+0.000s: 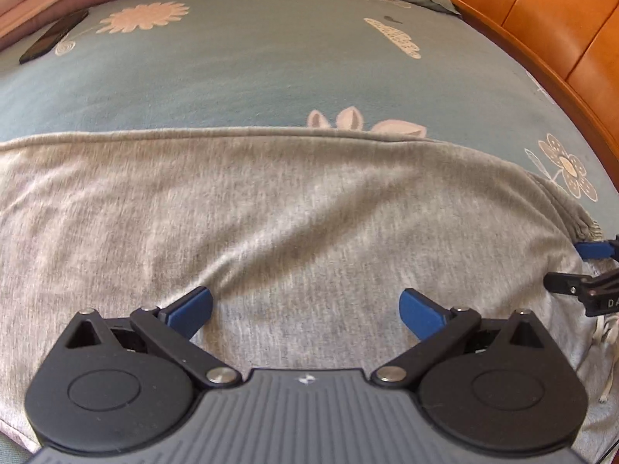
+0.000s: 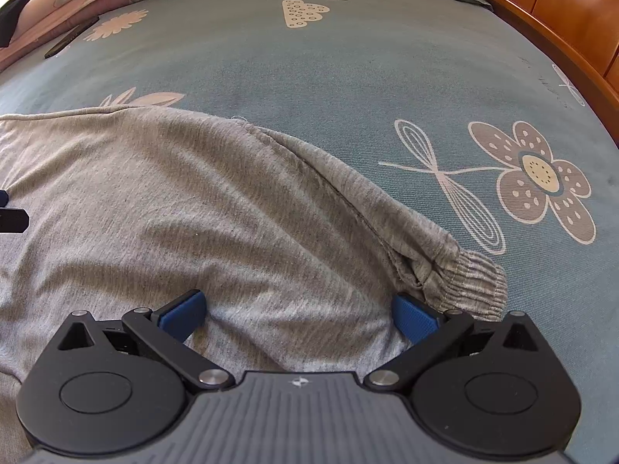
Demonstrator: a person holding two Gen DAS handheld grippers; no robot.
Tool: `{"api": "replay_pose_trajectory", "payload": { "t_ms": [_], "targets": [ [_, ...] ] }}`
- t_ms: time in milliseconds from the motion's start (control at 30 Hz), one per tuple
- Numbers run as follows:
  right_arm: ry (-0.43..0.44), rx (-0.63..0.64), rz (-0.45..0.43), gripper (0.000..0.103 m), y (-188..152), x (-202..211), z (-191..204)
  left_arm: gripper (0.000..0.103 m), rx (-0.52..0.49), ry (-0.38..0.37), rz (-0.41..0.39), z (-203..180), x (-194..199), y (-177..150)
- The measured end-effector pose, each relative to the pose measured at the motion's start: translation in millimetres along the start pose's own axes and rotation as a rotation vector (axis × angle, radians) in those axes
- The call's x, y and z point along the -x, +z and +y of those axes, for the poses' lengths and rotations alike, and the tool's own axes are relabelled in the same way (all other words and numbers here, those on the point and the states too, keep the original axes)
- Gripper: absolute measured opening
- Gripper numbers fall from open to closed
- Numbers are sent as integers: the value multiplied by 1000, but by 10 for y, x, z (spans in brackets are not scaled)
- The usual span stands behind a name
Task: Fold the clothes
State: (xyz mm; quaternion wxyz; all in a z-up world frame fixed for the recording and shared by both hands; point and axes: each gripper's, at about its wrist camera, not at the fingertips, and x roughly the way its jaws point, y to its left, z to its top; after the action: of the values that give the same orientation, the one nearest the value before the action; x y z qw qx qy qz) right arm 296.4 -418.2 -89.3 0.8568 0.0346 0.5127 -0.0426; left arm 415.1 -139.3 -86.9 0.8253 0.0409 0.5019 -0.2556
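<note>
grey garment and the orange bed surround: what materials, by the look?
Grey garment: looks like soft heathered jersey knit, matte; fine vertical streaking, limp wrinkles, and a ribbed elastic cuff. Probably a cotton blend, can't confirm.
Bed surround: looks like glossy padded leather or faux leather; orange panels with seams and a soft sheen. Real or synthetic is unclear.

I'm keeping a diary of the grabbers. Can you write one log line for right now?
left gripper: open, over grey knit garment | right gripper: open, near ribbed cuff | garment: flat on blue floral bedsheet
</note>
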Motion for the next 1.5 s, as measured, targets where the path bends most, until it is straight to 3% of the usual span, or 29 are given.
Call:
{"api": "replay_pose_trajectory", "payload": {
  "t_ms": [100, 167, 233, 400, 467, 567, 700, 767, 900, 1033, 1200, 1267, 1333, 1500],
  "targets": [
    [-14, -24, -3, 103, -123, 65, 56, 102, 37, -34, 14, 74, 35, 117],
    [-22, -38, -5, 103, -187, 99, 87, 102, 67, -42, -32, 176, 160, 200],
    [-11, -20, -3, 103, -102, 42, 43, 102, 79, 11, -68, 321, 235, 290],
    [-2, -4, -3, 103, -8, -28, 1, 102, 220, 112, -53, 898, 76, 406],
    [-1, -4, -5, 103, -8, -33, 8, 102, 193, 104, -85, 999, 70, 475],
    [-1, -3, -11, 103, -17, -32, 8, 102, 162, 189, -87, 1061, 63, 616],
    [-5, -10, -29, 103, -43, -22, 17, 102, 200, 136, -125, 1023, 288, 644],
    [-9, -11, -40, 103, -60, -13, 25, 102, 175, 114, -129, 878, 401, 549],
    [-26, -5, 29, 103, 35, 67, 99, 102, 53, 116, -121, 483, 612, 232],
    [88, 92, -23, 103, 38, 364, 437, 102, -41, 149, -119, 132, 797, -120],
    [218, 291, -26, 103, -57, 370, 1086, 102, -2, 165, -83, -11, 974, -454],
    [206, 348, -34, 103, -101, 301, 1274, 102, 7, 167, -66, -33, 1040, -578],
    [148, 388, 29, 103, -138, 145, 1414, 102, -23, 181, -54, -94, 1093, -699],
    [112, 332, 51, 103, -226, 252, 1139, 102, -102, 194, -30, -306, 1188, -984]
  ]
}}
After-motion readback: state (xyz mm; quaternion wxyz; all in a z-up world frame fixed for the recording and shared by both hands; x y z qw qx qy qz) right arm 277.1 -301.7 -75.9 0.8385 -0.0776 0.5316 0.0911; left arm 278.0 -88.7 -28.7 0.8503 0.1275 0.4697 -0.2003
